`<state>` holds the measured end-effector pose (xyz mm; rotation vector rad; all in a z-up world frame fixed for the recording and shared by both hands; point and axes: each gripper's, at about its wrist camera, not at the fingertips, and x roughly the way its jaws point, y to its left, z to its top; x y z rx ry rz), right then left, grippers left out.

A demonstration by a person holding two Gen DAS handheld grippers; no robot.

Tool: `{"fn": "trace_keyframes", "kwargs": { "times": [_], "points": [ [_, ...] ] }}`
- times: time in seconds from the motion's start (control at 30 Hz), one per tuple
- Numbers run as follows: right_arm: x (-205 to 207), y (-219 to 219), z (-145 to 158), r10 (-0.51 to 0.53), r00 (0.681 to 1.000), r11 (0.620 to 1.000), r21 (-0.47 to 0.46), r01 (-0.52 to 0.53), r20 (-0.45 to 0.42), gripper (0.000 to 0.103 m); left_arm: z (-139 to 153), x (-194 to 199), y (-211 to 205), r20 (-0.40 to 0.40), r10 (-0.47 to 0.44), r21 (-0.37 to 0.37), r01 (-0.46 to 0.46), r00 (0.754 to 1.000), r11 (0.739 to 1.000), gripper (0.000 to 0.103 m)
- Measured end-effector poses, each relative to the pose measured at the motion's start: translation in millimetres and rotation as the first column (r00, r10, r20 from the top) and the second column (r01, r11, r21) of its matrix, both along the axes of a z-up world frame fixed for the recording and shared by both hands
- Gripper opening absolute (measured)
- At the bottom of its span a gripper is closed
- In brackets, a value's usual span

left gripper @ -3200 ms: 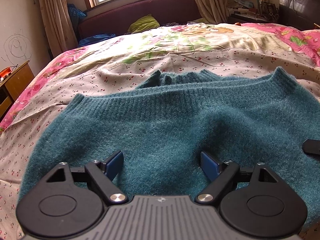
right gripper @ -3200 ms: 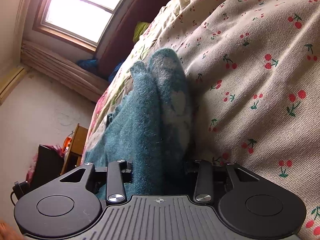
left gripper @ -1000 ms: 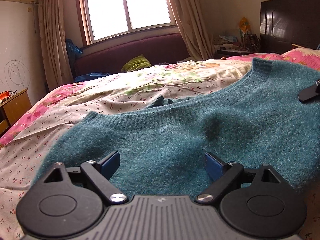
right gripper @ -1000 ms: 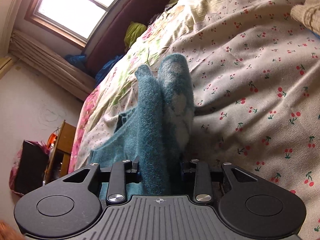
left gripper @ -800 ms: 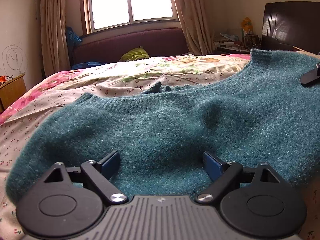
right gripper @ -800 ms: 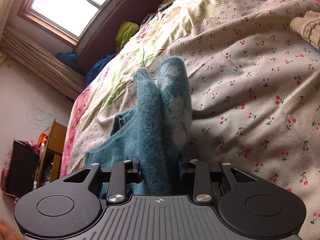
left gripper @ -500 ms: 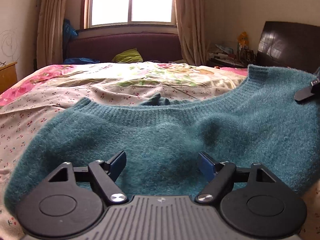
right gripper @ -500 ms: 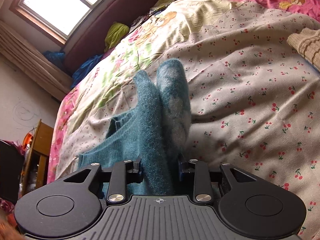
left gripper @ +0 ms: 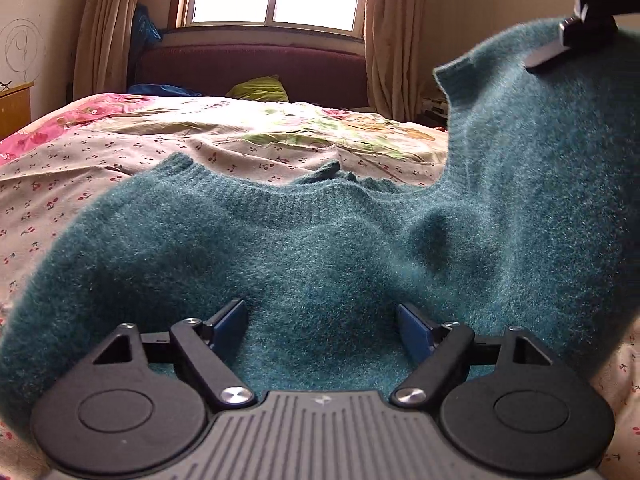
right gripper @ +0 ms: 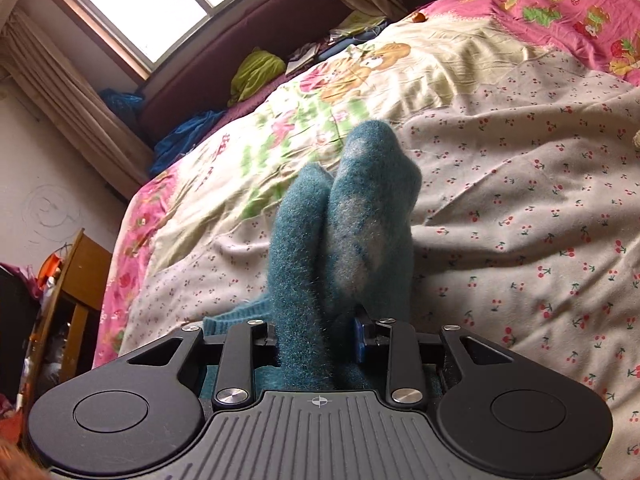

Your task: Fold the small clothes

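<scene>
Left wrist: left gripper [left gripper: 322, 322] jaws wide, released, teal sweater [left gripper: 320, 248] lying between pads on bed [left gripper: 120, 148]; sweater's right side lifted by right gripper [left gripper: 576, 40].

Right wrist: right gripper [right gripper: 316, 336] clenched on bunched sweater [right gripper: 344, 240] above bed [right gripper: 520, 200].

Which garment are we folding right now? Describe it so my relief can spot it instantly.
On the big bed with the cherry-print sheet, nearest the cameras, lies a fuzzy teal knitted sweater. It is the only teal knit there, with one corner pinched up by the right gripper.
</scene>
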<state>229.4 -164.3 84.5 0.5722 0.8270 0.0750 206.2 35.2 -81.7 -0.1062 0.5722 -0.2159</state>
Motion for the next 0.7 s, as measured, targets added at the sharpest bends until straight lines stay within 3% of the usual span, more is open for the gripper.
{"fn": "trace_keyframes", "kwargs": {
  "times": [0.37, 0.5, 0.7],
  "points": [
    [18, 95, -10, 0.126, 0.992, 0.990, -0.062, -0.126, -0.004, 0.026, 2, 4, 13, -0.031, -0.013, -0.057, 0.011, 0.999, 0.998, 0.088],
    [24, 111, -17, 0.142, 0.990, 0.989, -0.049, -0.142, -0.005, 0.026, 14, 2, 39, -0.086, -0.031, -0.105, 0.022, 0.996, 0.994, 0.074],
    [25, 114, -18, 0.158, 0.987, 0.986, -0.057, -0.158, -0.006, 0.026, 32, -14, 82, -0.089, 0.095, -0.146, -0.107, 0.991, 0.983, 0.069]
  ]
}}
